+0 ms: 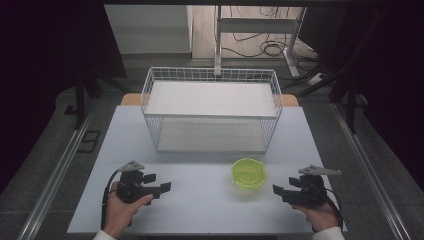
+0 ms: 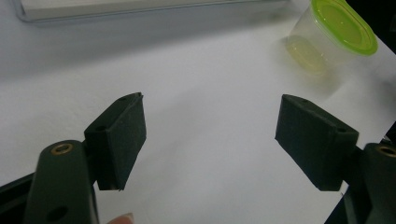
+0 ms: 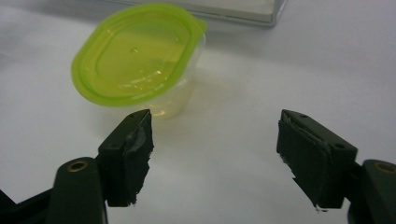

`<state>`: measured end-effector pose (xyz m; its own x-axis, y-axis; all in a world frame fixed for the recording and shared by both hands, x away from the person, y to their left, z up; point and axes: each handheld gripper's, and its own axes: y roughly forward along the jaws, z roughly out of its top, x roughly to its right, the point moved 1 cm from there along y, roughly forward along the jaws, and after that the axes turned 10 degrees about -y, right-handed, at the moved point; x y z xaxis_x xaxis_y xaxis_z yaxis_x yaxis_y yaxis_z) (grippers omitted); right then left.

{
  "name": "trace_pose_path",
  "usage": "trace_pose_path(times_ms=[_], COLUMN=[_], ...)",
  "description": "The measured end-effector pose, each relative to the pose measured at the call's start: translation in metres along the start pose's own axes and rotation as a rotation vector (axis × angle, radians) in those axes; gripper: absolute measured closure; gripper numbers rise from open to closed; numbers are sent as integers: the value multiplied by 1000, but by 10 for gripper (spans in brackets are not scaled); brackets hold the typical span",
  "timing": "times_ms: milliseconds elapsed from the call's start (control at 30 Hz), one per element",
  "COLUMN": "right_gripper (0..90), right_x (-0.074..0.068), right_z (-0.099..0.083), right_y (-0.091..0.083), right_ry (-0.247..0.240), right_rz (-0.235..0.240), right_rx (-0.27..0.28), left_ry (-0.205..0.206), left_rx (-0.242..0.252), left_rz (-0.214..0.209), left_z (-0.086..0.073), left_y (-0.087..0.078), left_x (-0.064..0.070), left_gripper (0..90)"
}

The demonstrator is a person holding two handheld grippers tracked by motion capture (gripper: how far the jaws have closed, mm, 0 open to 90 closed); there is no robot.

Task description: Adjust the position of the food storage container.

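Note:
A clear plastic tub with a lime-green lid (image 1: 248, 173) stands upright on the white table (image 1: 200, 210), right of centre. My left gripper (image 1: 160, 184) rests at the front left, held in a hand, jaws open and pointing right toward the tub. In the left gripper view the tub (image 2: 332, 35) sits far off at the upper right, beyond the open gripper (image 2: 210, 140). My right gripper (image 1: 282, 191) sits at the front right, open, pointing left. In the right gripper view the tub (image 3: 137, 58) stands just ahead and left of the empty gripper (image 3: 215, 156).
A white wire basket (image 1: 212, 107) with a flat white base stands at the back middle of the table. Beyond the table are a desk frame and cables on the floor (image 1: 260, 45). Bare tabletop lies between the two grippers.

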<state>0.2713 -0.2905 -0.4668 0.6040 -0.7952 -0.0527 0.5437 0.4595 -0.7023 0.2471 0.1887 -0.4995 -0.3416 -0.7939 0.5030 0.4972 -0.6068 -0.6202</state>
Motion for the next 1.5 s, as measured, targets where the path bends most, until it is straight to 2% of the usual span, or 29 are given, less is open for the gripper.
trace_pose_path(times_ms=[200,267,367,533,600,700,767,800,833,867,967,1067,1233,1500], right_gripper=[345,371,412,481,535,667,703,776,809,809,887,890,890,890], right_x=[-2,-1,1,3,4,4,5,5,6,6,8,8,6,2], right_z=[17,23,35,42,43,40,39,35,33,33,32,32,32,33], right_y=[-1,0,3,8,11,18,21,24,26,26,28,33,45,54], right_ry=[7,-6,6,26,30,37,40,40,39,39,30,6,-4,-21], right_rz=[17,8,28,44,50,56,52,49,47,47,37,28,16,3], right_rx=[-18,-26,-43,-43,-48,-78,-82,-107,-119,-119,-139,-163,-190,-202], left_ry=[4,5,3,1,2,-2,-2,-1,-2,-2,2,6,11,11], left_rx=[-4,-5,-6,-7,-6,-4,-4,-5,-5,-5,-7,-9,-15,-10], left_rz=[-5,-2,3,2,0,-4,-3,-1,0,0,3,3,4,10], left_z=[-1,-1,-1,-1,-1,-2,-2,-2,-2,-2,-2,-2,-2,-2], left_y=[1,1,1,1,1,0,0,0,0,0,1,1,3,2], left_x=[1,1,0,-1,0,0,-1,-1,-1,-1,-1,-1,0,-1], left_gripper=[242,242,242,242,242,242,242,243,243,243,244,243,243,244])
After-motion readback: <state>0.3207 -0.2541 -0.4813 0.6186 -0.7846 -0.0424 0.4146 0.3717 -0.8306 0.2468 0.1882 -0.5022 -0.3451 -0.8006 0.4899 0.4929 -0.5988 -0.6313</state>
